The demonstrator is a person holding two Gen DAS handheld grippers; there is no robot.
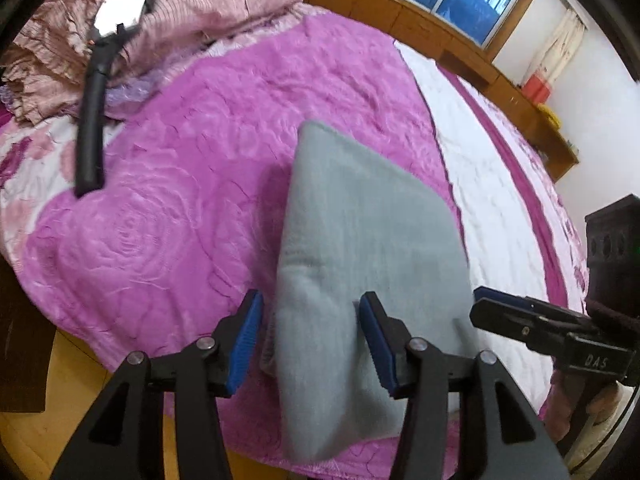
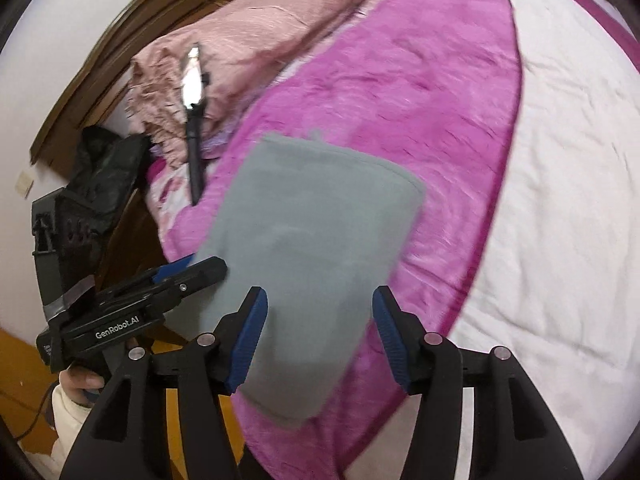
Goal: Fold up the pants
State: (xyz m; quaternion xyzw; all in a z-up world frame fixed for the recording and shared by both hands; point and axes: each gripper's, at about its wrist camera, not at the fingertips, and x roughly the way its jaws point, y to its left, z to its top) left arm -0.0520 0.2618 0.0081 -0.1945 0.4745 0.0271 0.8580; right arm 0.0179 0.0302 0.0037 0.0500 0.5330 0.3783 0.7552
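The grey pants lie folded into a thick oblong bundle on the pink blanket, near the bed's front edge. They also show in the right wrist view. My left gripper is open and empty, its blue pads above the bundle's near end. My right gripper is open and empty, also over the near end. The right gripper shows in the left wrist view at the bundle's right edge. The left gripper shows in the right wrist view at its left edge.
A black selfie stick with a phone lies at the blanket's far left, also in the right wrist view. Crumpled pink bedding is heaped at the head. A white quilt covers the right side. A wooden bench runs under the window.
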